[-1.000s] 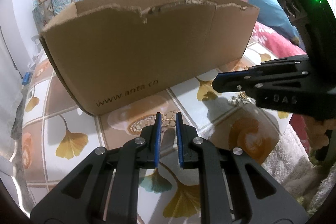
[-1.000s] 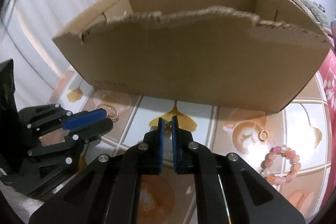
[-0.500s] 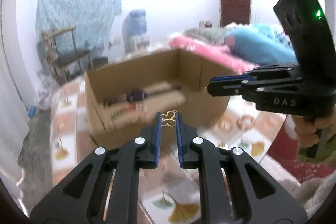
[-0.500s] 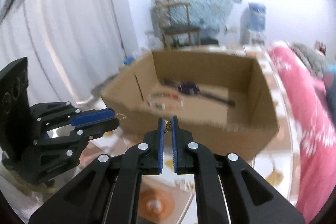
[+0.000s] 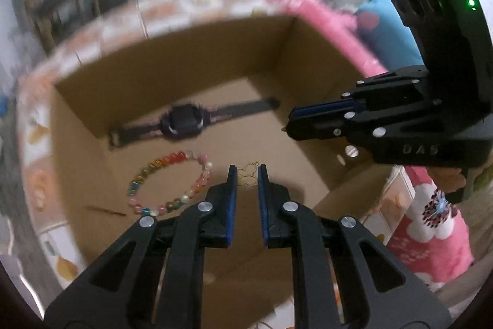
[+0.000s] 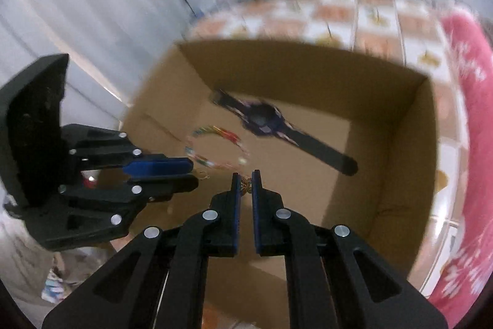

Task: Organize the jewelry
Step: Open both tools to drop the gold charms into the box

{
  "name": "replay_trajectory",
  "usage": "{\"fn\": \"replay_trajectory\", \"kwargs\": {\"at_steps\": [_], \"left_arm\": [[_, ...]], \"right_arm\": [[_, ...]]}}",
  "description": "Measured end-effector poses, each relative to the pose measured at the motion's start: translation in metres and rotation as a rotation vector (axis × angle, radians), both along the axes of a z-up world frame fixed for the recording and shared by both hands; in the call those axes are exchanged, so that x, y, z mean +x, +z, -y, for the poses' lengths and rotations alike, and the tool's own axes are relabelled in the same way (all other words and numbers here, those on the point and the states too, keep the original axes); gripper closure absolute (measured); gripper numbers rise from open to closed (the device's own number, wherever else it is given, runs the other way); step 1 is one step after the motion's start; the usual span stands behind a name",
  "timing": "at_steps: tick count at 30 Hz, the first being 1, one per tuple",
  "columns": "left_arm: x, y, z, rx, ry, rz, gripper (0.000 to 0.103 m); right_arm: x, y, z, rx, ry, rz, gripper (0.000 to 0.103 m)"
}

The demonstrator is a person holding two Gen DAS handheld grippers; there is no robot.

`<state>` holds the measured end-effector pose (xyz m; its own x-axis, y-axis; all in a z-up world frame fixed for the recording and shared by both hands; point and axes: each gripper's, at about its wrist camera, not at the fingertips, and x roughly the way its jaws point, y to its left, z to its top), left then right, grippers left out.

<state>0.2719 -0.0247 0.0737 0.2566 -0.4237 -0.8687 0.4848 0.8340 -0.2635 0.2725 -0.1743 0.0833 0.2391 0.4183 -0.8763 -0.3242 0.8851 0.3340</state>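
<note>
Now both grippers are hovering over the box (image 5: 191, 57), left gripper (image 5: 247, 171) pinching a gold earring (image 5: 250, 174), right gripper (image 6: 245, 179) pinching another earring (image 6: 245, 184). Watch (image 5: 185, 121) at 12 o'clock and bracelet (image 5: 172, 184) at 9 are already lying inside; both earrings are awaiting release.

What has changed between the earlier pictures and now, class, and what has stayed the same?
Both grippers rose from the tabletop in front of the box to above its open top, now looking down inside at the watch and bead bracelet. The left gripper keeps its gold earring pinched; the right gripper keeps its small gold piece. Nothing was released. The box stayed put.
</note>
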Motion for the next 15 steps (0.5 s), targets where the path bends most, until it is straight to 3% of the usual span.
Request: {"fn": "replay_trajectory", "kwargs": {"at_steps": [4,8,12,15], "left_arm": [[0.018,-0.029,0.006,0.002,0.018,-0.141,0.091],[0.026,-0.041,0.007,-0.010,0.043,-0.221,0.091],[0.025,-0.042,0.004,-0.032,0.060,-0.223,0.089],[0.026,-0.040,0.002,-0.038,0.073,-0.220,0.081]], "right_arm": [[0.018,-0.029,-0.001,-0.061,0.008,-0.095,0.096],[0.026,-0.042,0.000,-0.092,0.020,-0.102,0.096],[0.031,-0.042,0.002,-0.088,0.000,-0.101,0.095],[0.026,-0.040,0.003,-0.078,-0.012,-0.107,0.095]]}}
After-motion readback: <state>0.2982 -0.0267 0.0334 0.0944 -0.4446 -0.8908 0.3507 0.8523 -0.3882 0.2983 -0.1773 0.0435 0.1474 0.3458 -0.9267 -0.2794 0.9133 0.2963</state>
